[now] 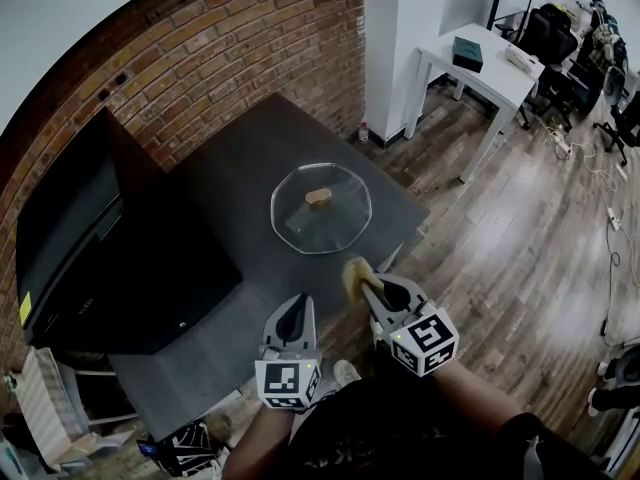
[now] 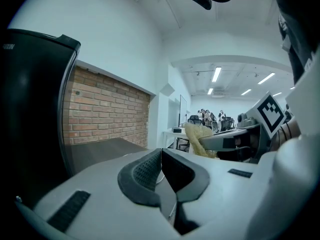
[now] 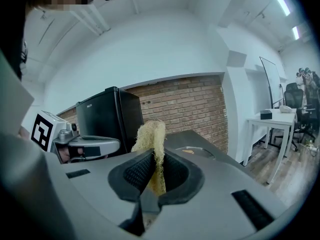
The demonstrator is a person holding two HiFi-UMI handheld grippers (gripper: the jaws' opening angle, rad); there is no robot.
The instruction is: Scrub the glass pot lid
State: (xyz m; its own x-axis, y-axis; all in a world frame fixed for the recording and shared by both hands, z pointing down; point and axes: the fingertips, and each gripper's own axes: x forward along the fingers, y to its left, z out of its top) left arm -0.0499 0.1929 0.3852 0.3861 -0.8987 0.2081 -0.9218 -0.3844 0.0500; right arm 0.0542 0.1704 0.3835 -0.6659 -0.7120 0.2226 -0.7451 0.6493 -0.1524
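The glass pot lid (image 1: 321,208) lies flat on the dark table (image 1: 240,173), its wooden knob (image 1: 319,197) in the middle. In the right gripper view the lid (image 3: 196,153) shows low and far ahead. My right gripper (image 1: 372,291) hovers near the table's front edge, short of the lid, shut on a yellow loofah scrubber (image 1: 356,275) that sticks up between the jaws (image 3: 151,144). My left gripper (image 1: 297,315) is beside it to the left, jaws closed together with nothing held (image 2: 161,171).
A black fridge (image 1: 90,238) stands at the table's left against the brick wall (image 1: 250,38). A white desk (image 1: 490,68) and office chairs (image 1: 560,38) stand at the far right on the wooden floor.
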